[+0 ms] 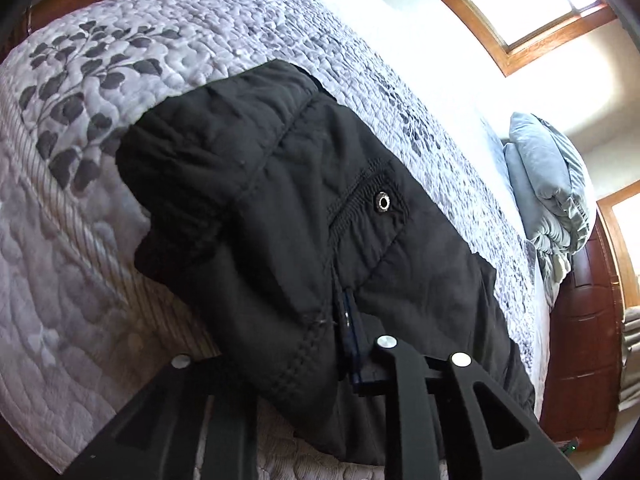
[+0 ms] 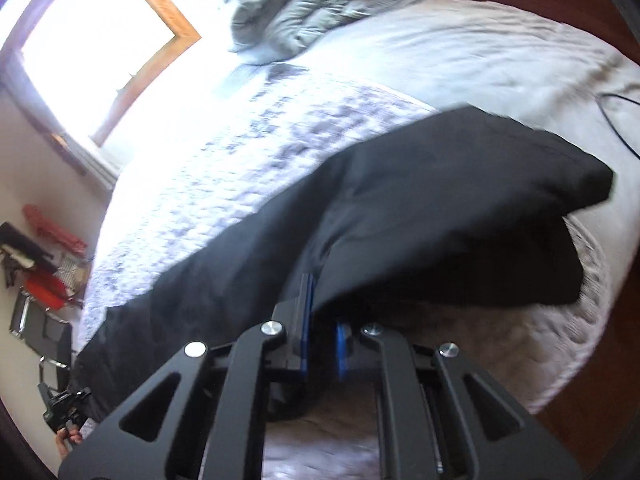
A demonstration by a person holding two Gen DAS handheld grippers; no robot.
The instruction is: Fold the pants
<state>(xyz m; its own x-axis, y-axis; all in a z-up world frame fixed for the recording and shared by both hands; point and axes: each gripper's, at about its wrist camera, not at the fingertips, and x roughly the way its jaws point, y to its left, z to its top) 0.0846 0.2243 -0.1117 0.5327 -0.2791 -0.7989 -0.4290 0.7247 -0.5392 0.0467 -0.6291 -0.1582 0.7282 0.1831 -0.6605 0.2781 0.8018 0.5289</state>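
while the pants (image 1: 288, 216) lie across the quilt (image 1: 120, 92) on the bed, black and partly doubled over, your left gripper (image 1: 352, 344) is clamped on their near edge, cloth bunched over one finger so that only the blue pad of the other shows. a back pocket with a metal snap (image 1: 383, 202) faces up, and the waistband end rests toward the leaf-printed part of the quilt. in the right wrist view the pants (image 2: 400, 208) run as a long dark band from lower left to a folded end at the right, which looks raised off the bed (the picture is blurred, so take that loosely). your right gripper (image 2: 324, 320) has its blue pads close together with the near hem of the pants between them, pinched. beyond the quilt (image 2: 280, 120) a pale sheet (image 2: 460, 60) covers the far side of the bed, with grey pillows (image 2: 296, 12) at the head. a wood-framed window (image 2: 120, 40) stands bright on the wall, and a thin dark cable (image 2: 616, 120) crosses the sheet.
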